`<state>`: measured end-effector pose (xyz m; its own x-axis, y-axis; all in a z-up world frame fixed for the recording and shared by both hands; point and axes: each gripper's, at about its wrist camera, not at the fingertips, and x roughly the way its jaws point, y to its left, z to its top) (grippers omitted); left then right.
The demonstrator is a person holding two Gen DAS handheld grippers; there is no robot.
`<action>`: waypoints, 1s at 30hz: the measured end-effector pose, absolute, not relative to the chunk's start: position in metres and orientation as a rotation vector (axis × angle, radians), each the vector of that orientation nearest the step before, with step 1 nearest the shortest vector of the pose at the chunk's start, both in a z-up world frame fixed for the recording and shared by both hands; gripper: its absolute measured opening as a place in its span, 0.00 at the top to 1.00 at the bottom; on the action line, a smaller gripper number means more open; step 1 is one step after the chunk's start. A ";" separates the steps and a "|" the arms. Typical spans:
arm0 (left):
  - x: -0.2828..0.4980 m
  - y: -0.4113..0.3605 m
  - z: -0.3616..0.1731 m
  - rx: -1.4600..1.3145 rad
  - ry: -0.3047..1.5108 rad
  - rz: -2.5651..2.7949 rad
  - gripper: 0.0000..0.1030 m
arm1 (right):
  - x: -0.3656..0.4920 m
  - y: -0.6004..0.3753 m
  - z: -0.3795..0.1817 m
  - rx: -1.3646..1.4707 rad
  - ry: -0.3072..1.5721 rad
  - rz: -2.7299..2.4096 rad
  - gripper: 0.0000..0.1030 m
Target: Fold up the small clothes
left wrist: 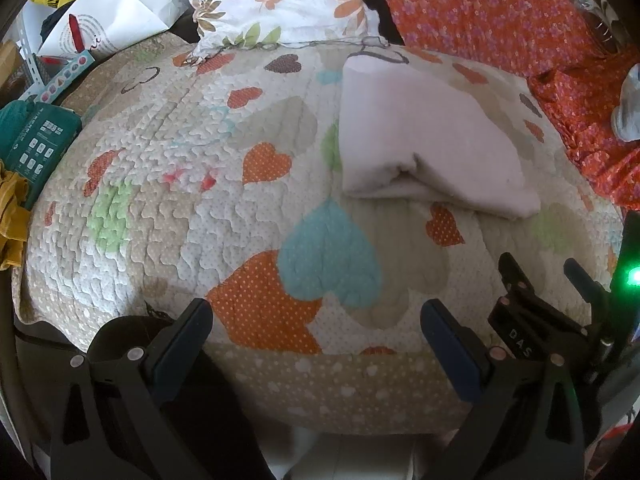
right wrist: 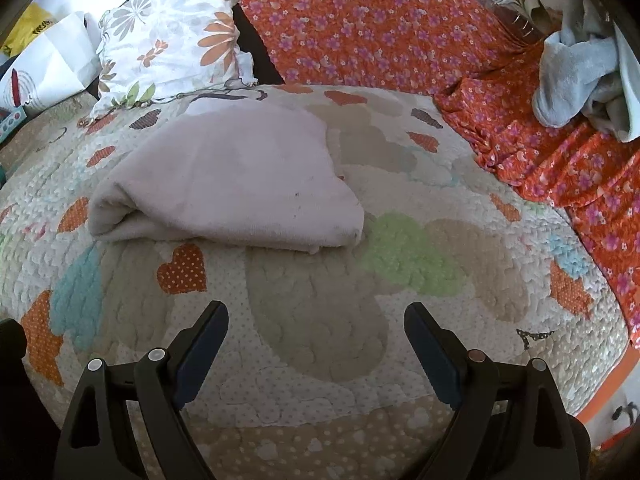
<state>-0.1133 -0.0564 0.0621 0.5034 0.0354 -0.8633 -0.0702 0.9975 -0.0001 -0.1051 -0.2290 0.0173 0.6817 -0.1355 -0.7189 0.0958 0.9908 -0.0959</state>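
While the folded pale pink cloth (right wrist: 224, 184) rests on the heart-patterned quilt (right wrist: 320, 320), both the left gripper (left wrist: 316, 344) and the right gripper (right wrist: 316, 344) hang near it, jaws apart and empty.

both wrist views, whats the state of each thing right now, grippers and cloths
left gripper: open, empty, above the quilt
right gripper: open, empty, above the quilt
pale pink cloth: folded, flat on the quilt, untouched
heart quilt: spread out
floral pillow: lying at the quilt's far edge
light blue cloths: crumpled, unfolded, on the orange floral fabric
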 end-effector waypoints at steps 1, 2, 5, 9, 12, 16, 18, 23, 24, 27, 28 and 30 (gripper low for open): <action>-0.113 -0.056 0.061 -0.038 1.043 0.063 0.00 | -0.105 -0.229 0.017 -0.051 0.811 -0.131 0.10; -0.112 -0.056 0.060 -0.040 1.046 0.062 0.00 | -0.104 -0.229 0.016 -0.050 0.813 -0.131 0.10; -0.112 -0.056 0.057 -0.049 1.060 0.059 0.00 | -0.103 -0.231 0.014 -0.045 0.822 -0.134 0.10; -0.110 -0.057 0.052 -0.062 1.083 0.053 0.00 | -0.101 -0.232 0.012 -0.038 0.835 -0.139 0.10; -0.110 -0.058 0.051 -0.063 1.091 0.050 0.00 | -0.100 -0.232 0.011 -0.039 0.839 -0.142 0.10; -0.112 -0.060 0.051 -0.058 1.089 0.045 0.00 | -0.099 -0.230 0.009 -0.048 0.842 -0.135 0.10; -0.112 -0.060 0.051 -0.057 1.087 0.044 0.00 | -0.098 -0.229 0.008 -0.053 0.846 -0.132 0.10; -0.113 -0.061 0.051 -0.059 1.088 0.044 0.00 | -0.099 -0.228 0.008 -0.056 0.842 -0.131 0.10; -0.113 -0.061 0.051 -0.059 1.089 0.045 0.00 | -0.099 -0.228 0.008 -0.056 0.842 -0.132 0.10; -0.114 -0.061 0.051 -0.063 1.090 0.047 0.00 | -0.100 -0.228 0.008 -0.051 0.840 -0.135 0.10; -0.114 -0.061 0.050 -0.066 1.092 0.047 0.00 | -0.101 -0.227 0.009 -0.050 0.838 -0.136 0.10; -0.114 -0.061 0.050 -0.070 1.097 0.045 0.00 | -0.101 -0.227 0.009 -0.050 0.836 -0.135 0.10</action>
<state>-0.1138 -0.0606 0.0497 0.4553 0.0022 -0.8903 -0.0713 0.9969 -0.0340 -0.1008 -0.2272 0.0090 0.6620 -0.1396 -0.7364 0.0999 0.9902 -0.0979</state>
